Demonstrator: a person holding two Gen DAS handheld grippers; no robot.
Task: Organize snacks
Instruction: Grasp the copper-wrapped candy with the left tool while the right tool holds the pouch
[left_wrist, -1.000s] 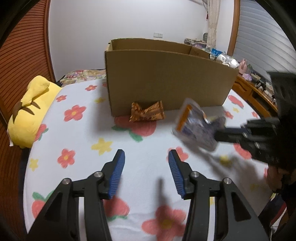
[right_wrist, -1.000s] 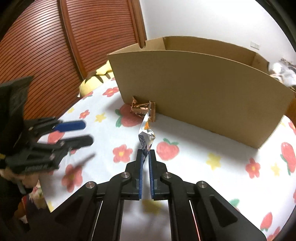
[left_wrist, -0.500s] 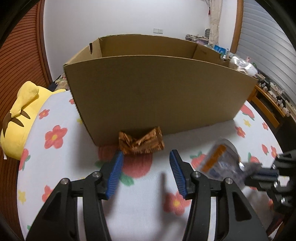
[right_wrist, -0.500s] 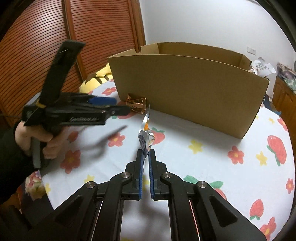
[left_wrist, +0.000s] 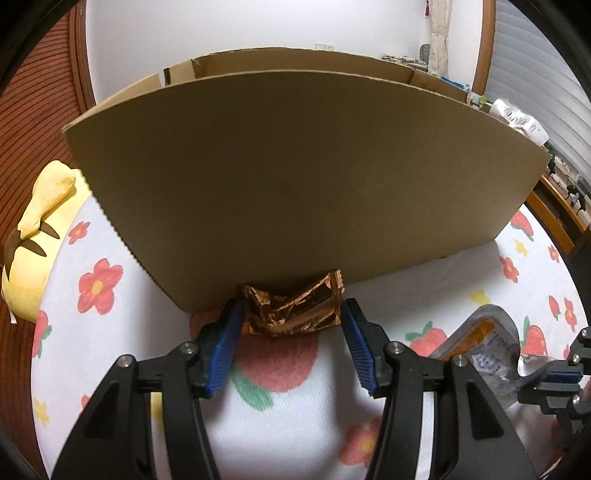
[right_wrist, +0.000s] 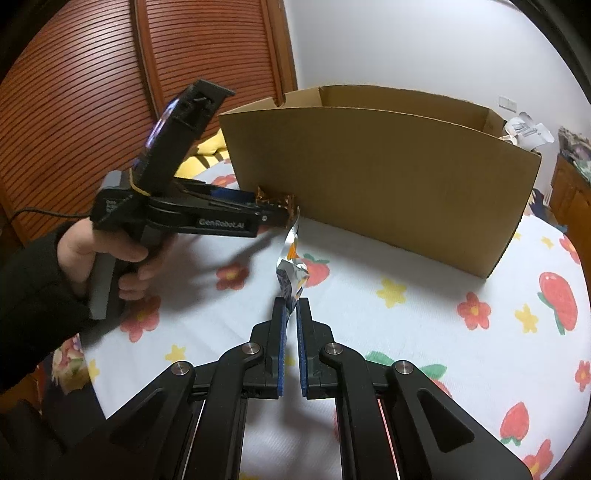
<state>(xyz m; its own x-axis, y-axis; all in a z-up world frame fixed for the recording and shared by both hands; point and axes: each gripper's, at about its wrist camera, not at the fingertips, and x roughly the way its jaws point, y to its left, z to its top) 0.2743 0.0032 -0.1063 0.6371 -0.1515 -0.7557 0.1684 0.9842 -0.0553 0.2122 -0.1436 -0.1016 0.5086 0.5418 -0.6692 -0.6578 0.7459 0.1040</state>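
Note:
A crumpled brown foil snack (left_wrist: 291, 310) lies on the flowered cloth against the foot of a tall open cardboard box (left_wrist: 295, 177). My left gripper (left_wrist: 290, 309) is open, with a blue pad on either side of that snack, close to its ends. In the right wrist view the left gripper (right_wrist: 267, 208), in a person's hand (right_wrist: 103, 251), reaches to the brown snack (right_wrist: 277, 201) by the box (right_wrist: 388, 173). My right gripper (right_wrist: 290, 306) is shut on a silver and orange snack packet (right_wrist: 291, 266), held above the cloth. That packet (left_wrist: 484, 347) shows low on the right of the left wrist view.
The flowered cloth (left_wrist: 110, 332) covers a round surface. A yellow plush toy (left_wrist: 40, 240) lies at its left edge. Slatted wooden doors (right_wrist: 92, 92) stand behind on the left. A cluttered wooden shelf (left_wrist: 565, 199) is at the right. A white bag (right_wrist: 528, 129) sits behind the box.
My left gripper has moved forward across the cloth to the brown snack and now straddles it. The right gripper and its packet have barely shifted.

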